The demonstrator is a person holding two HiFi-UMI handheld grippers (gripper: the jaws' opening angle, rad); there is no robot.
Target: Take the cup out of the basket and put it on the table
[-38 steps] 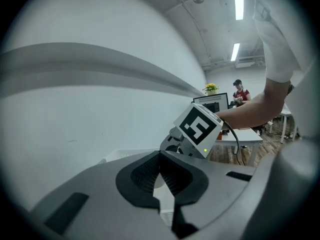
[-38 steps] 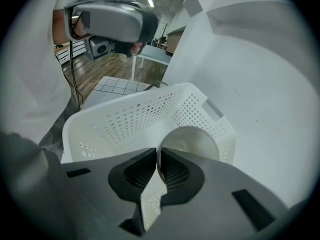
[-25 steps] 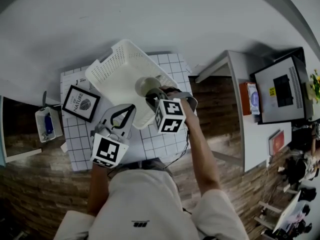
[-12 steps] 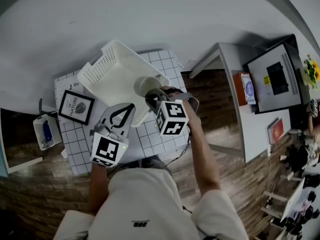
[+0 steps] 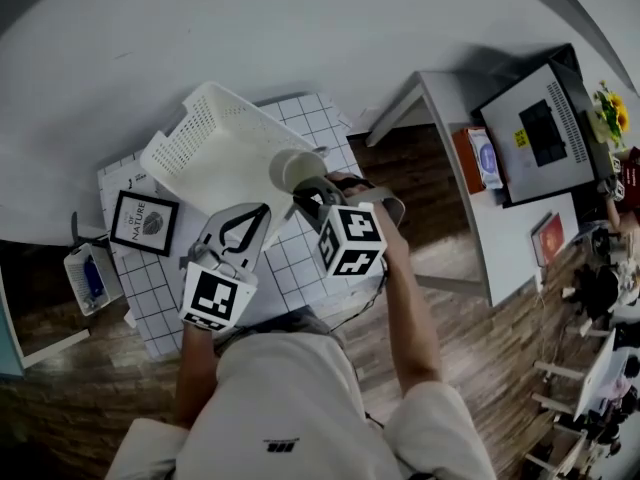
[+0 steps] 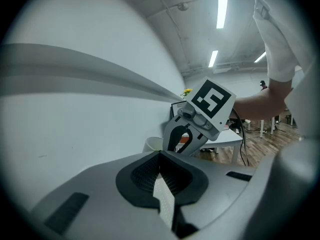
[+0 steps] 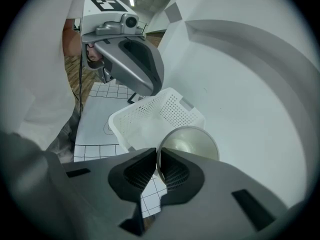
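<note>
Over the right rim of the basket (image 5: 195,153), centre frame, the right gripper (image 5: 312,196) is carrying the cup (image 5: 290,168), jaws clamped on its lip. Versus a second ago it's sitting further off the basket, so lift-out is nearly done and it's heading for the table (image 5: 300,268). The left gripper (image 5: 245,230) is idling, jaws together, empty.

Right gripper (image 7: 157,156) pinching rim of cup (image 7: 192,144), white basket (image 7: 160,115) behind, gridded table (image 7: 95,119) below

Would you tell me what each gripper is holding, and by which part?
The right gripper holds the cup by its rim, one jaw inside the mouth, one outside. The left gripper is shut on the basket, on its perforated wall.
</note>
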